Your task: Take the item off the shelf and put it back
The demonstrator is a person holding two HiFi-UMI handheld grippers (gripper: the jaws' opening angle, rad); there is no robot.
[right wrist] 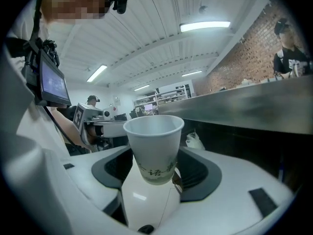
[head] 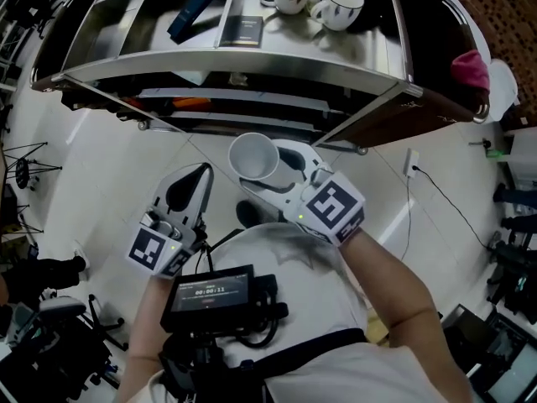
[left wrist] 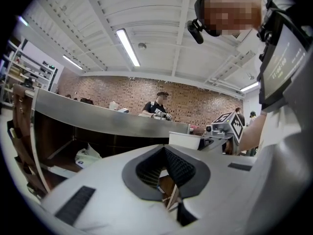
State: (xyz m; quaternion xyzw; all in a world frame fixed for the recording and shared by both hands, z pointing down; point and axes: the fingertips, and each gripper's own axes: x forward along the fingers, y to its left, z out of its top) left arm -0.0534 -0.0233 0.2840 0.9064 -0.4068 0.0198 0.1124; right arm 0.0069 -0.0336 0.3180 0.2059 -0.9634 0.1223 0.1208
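R gripper [head: 273, 173] clamped low on cup [head: 254, 158], under shelf [head: 235, 80] front edge. Risk: rim clips edge going back, cup tips/crushes. L gripper [head: 201, 179] closed, empty.

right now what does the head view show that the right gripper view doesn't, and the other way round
Only the head view: the top of the steel shelf with two white mugs and a dark booklet on it, and the inside of the paper cup from above.
Only the right gripper view: the print on the cup's side, the ceiling lights and a person beyond the shelf.
Both: the paper cup held in the right gripper, the left gripper beside it, and the shelf's steel edge.
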